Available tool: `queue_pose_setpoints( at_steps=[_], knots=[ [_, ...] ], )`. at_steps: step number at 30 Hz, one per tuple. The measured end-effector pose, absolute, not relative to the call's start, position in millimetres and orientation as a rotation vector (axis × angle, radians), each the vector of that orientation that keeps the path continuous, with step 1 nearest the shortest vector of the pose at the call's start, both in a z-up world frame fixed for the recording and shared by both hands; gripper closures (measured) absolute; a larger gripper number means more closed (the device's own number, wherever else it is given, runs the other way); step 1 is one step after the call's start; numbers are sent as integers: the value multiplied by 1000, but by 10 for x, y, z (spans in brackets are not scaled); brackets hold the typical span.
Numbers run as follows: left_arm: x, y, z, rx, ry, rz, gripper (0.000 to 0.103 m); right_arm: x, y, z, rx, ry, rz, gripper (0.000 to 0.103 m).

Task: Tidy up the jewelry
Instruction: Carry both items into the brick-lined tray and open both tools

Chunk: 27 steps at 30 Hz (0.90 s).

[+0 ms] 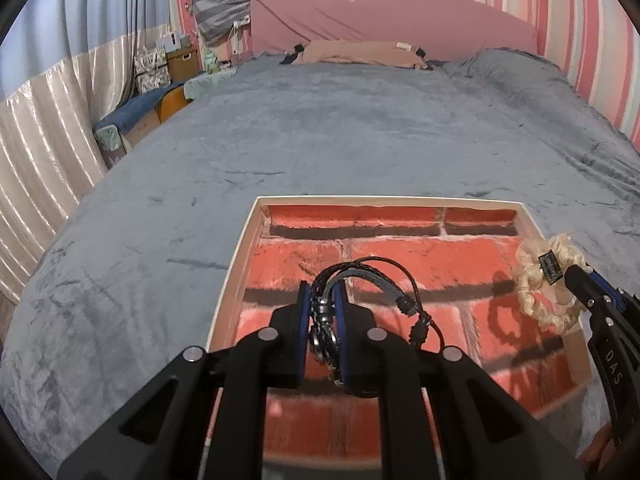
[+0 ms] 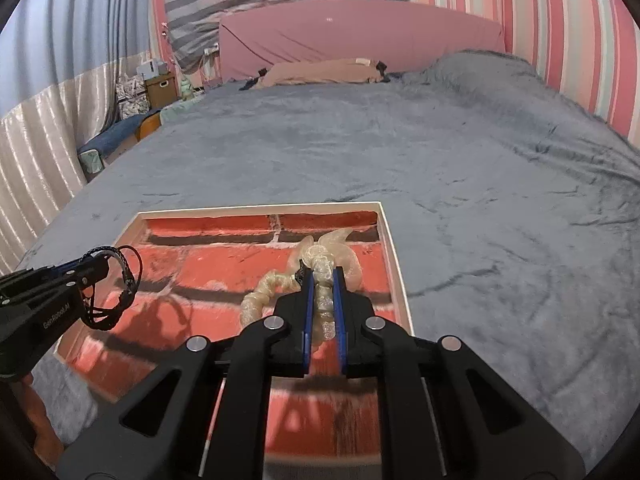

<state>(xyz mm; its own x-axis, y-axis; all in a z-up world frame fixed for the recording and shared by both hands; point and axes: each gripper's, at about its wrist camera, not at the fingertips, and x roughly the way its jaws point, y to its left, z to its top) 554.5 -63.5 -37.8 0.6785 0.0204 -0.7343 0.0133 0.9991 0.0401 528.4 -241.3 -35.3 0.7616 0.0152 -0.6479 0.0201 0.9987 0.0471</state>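
The black braided cord bracelet [image 1: 362,300] hangs pinched in the left gripper [image 1: 323,312], whose fingers are nearly closed on its bunched strands, above the brick-patterned tray [image 1: 360,201]. At the tray's right side the right gripper [image 2: 322,300] clamps a cream ruffled scrunchie [image 2: 320,280], its loose loop drooping towards the tray floor. Both loops dangle free (the cords especially), so they could snag on the tray's rim or slip out and land on the grey plush blanket [image 1: 320,140].
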Motion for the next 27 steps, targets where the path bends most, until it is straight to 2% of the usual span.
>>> queue_pose_setpoints(
  at_steps=[16,24,25,26,27],
  knots=[
    [6037,-698,-1023,70,959,11,90,5675,-2449,-844,17,832,-38,93],
    [6070,-684,-1018,58,960,20,89,5697,-2399,-867,-23,848,-47,89],
    [6071,-679,-1021,56,962,22,88,5697,-2400,-861,-20,849,-47,89],
    [6076,-673,-1014,57,962,27,81,5698,-2403,-858,-18,850,-46,86],
    [6074,-671,-1006,60,959,34,69,5693,-2405,-853,-19,852,-44,81]
  ],
)
